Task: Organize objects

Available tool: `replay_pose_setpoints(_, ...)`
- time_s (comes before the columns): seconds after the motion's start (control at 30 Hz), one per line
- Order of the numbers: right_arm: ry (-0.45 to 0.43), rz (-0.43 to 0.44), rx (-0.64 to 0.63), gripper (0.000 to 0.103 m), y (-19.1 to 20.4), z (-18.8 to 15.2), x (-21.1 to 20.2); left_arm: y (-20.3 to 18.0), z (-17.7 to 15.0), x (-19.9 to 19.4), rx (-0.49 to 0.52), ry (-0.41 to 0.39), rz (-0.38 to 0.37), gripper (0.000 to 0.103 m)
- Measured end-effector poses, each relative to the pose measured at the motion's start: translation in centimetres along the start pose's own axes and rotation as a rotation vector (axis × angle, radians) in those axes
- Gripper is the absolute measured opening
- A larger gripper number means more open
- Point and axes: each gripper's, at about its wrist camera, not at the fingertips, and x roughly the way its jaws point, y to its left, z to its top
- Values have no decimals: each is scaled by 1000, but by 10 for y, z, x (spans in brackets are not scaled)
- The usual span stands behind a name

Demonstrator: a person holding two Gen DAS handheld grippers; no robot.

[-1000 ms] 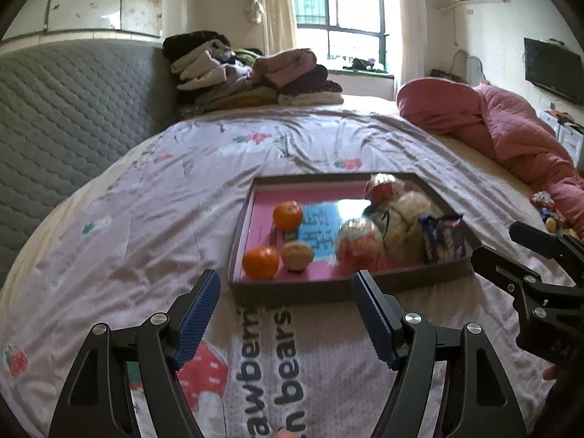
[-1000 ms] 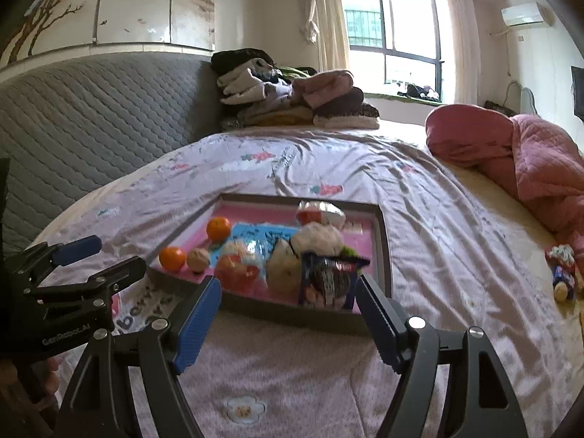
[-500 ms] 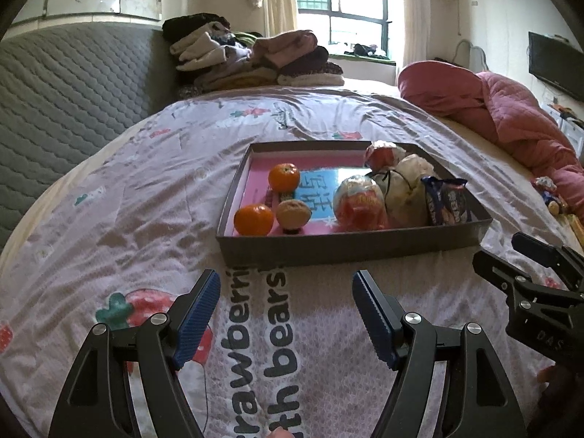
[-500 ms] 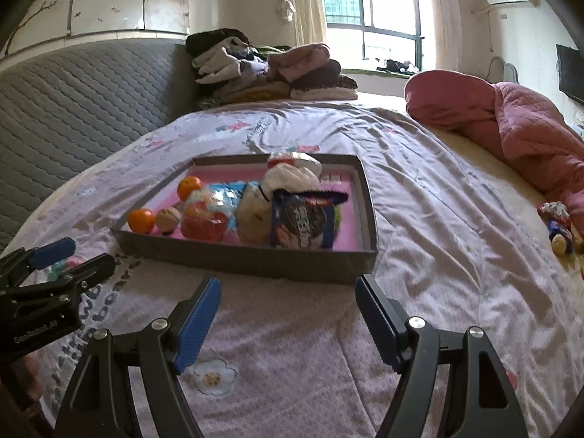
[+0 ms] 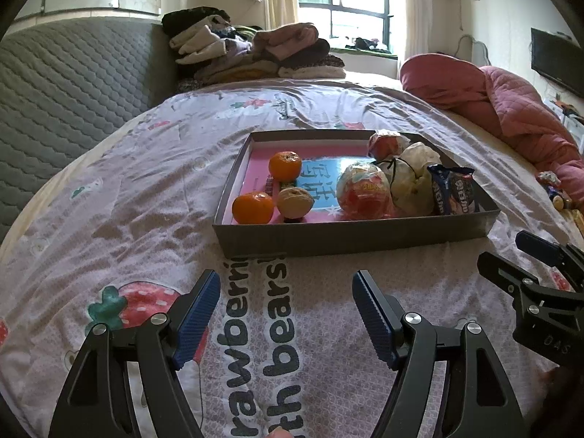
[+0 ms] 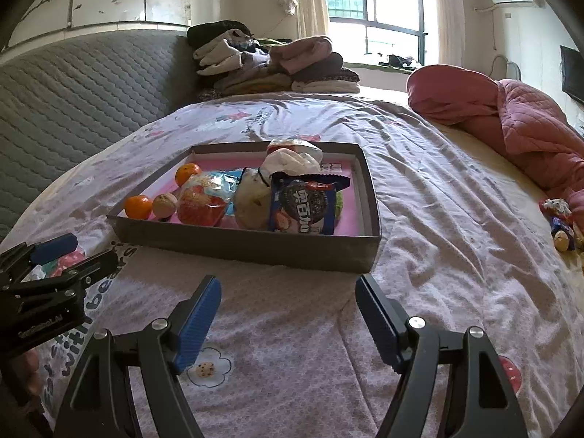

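Both tools stood wide open and empty over the bed, short of the tray's near wall. The left tool [image 5: 286,314] faced the tray [image 5: 350,239] near its left corner, where two oranges [image 5: 252,207] sat. The right tool [image 6: 288,315] faced the right end, nearer the blue snack packet [image 6: 304,206], probably its easier pick.

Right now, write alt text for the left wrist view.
A shallow grey tray sits on a strawberry-print bedsheet, holding two oranges, a small round cake and several wrapped snacks. The open, empty left hand-held gripper hovers short of the tray's near wall; the right hand-held gripper shows at the right edge.
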Motion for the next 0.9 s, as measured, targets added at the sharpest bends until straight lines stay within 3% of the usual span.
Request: replay_pose_setpoints(0.9,20,7,-21,75,3,-4,7,-3,0,0,16,1,0,76)
